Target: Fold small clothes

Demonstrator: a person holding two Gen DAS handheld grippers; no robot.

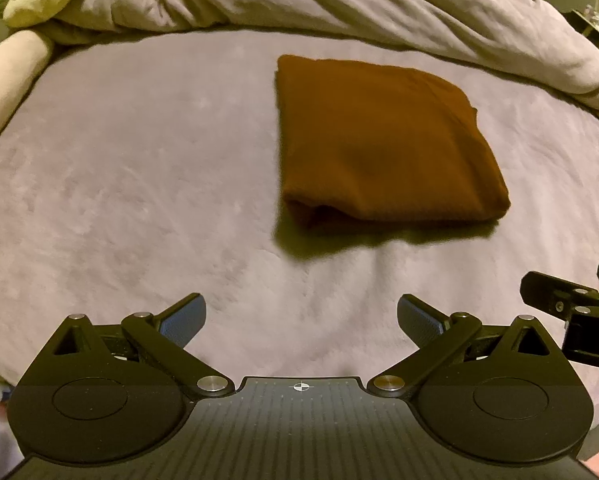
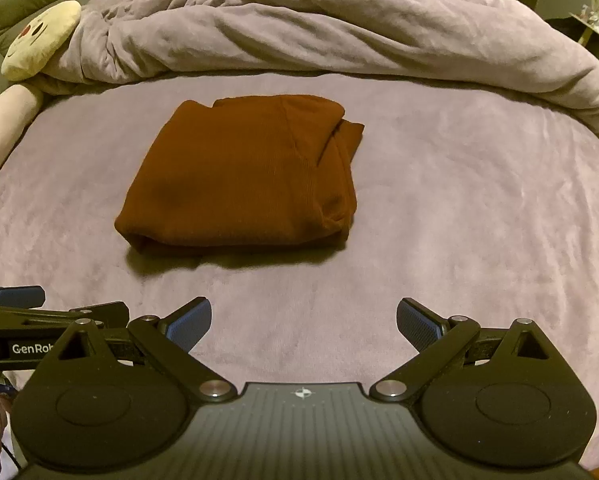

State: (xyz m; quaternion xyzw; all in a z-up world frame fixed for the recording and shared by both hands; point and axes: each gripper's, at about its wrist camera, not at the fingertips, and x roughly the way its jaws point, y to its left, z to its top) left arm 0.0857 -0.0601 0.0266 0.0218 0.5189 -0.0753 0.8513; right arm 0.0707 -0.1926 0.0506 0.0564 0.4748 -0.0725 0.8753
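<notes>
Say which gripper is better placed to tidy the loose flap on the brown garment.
Right, probably. The flap sticks out on the folded brown garment's right side, nearer the right gripper. The left gripper sits left of it. Both are open and empty.

The black two-finger left tool (image 1: 301,322) has its jaws spread wide, its blue ribbed pads (image 1: 185,320) far apart with nothing between them. The black two-finger right tool (image 2: 304,324) is likewise spread wide and empty, its blue pads (image 2: 417,326) angled outward. The two tools sit side by side at about the same level, each visible at the edge of the other's view.
</notes>
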